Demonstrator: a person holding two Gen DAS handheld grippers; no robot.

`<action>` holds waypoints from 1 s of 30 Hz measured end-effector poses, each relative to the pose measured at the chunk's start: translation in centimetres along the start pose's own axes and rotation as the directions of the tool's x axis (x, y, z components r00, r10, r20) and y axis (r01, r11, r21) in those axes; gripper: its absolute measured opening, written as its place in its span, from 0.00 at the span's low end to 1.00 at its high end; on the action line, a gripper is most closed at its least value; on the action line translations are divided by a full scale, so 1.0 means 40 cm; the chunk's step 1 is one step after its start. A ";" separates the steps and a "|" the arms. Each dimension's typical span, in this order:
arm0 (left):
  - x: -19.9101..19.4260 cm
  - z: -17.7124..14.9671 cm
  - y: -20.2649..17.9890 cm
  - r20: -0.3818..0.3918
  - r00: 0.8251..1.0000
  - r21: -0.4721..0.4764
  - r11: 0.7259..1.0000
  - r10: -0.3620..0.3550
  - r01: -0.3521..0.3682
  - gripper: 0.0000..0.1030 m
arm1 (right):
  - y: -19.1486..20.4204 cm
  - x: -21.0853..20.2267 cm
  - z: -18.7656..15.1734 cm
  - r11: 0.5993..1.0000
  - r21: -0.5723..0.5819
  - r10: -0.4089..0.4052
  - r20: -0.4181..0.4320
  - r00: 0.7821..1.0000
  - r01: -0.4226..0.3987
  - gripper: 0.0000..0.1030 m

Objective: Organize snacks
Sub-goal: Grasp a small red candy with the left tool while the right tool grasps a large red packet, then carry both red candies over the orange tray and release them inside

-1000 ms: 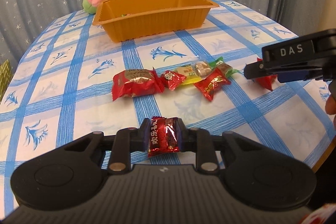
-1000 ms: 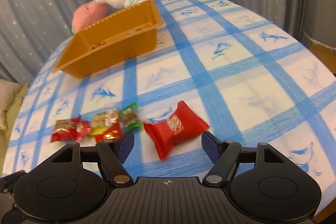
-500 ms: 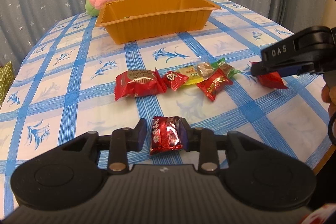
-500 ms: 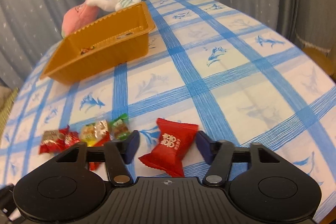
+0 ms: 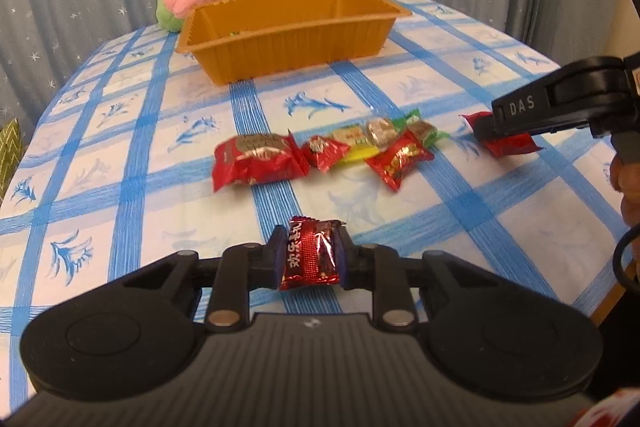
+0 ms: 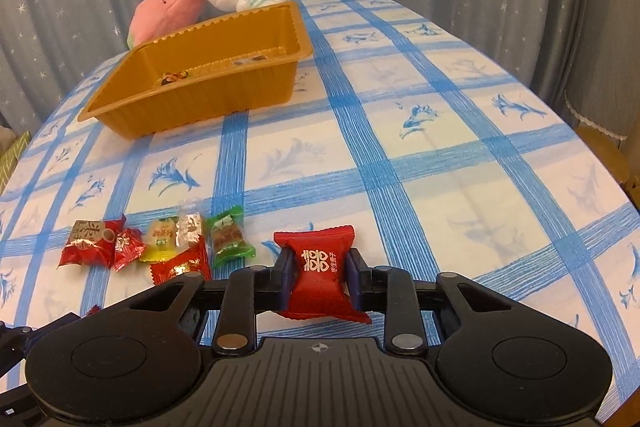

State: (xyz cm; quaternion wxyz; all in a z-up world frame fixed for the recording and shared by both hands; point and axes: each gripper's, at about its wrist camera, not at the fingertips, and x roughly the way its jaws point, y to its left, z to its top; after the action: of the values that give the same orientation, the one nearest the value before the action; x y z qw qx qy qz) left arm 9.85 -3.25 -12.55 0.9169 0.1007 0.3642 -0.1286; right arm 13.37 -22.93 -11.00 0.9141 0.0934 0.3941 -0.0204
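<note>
Two tools, each clamped on one sweet.
Left tool (image 5: 308, 259) pinched a dark red candy (image 5: 310, 254); right tool (image 6: 320, 277), just closed, pinched a red sweet (image 6: 322, 277); six wrapped snacks (image 6: 160, 247) lay on the surface (image 6: 440, 167), orange tray (image 6: 208, 95) beyond.

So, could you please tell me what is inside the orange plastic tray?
In the right wrist view, the orange plastic tray holds one small wrapped snack near its left end and a label on its floor. The near wall hides the front floor.
</note>
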 end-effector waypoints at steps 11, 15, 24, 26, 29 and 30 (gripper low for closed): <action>-0.013 0.070 0.044 0.038 0.999 -0.104 0.995 0.005 -0.001 0.21 | 0.037 -0.038 0.023 0.996 -0.075 0.044 0.068 0.997 -0.039 0.27; -0.020 0.094 0.055 0.051 0.999 -0.140 0.990 0.005 0.002 0.21 | 0.054 -0.047 0.026 0.992 -0.114 0.064 0.081 0.995 -0.055 0.27; -0.028 0.139 0.074 0.075 0.997 -0.164 0.986 0.005 0.008 0.21 | 0.073 -0.058 0.045 0.987 -0.139 0.091 0.089 0.992 -0.078 0.27; -0.026 0.154 0.078 0.085 0.996 -0.164 0.986 0.006 0.008 0.21 | 0.077 -0.055 0.053 0.986 -0.148 0.096 0.085 0.992 -0.082 0.27; -0.019 0.179 0.086 0.097 0.995 -0.160 0.987 0.011 0.005 0.21 | 0.081 -0.051 0.070 0.984 -0.157 0.102 0.087 0.991 -0.087 0.27; -0.016 0.188 0.089 0.100 0.995 -0.157 0.988 0.012 0.004 0.21 | 0.083 -0.049 0.078 0.983 -0.161 0.103 0.089 0.991 -0.088 0.27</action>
State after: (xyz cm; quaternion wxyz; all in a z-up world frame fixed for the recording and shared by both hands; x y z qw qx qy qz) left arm 15.34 -1.88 -6.43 0.9394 0.0220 0.3263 -0.1027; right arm 14.64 -20.33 -6.98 0.9366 0.0392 0.3445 0.0500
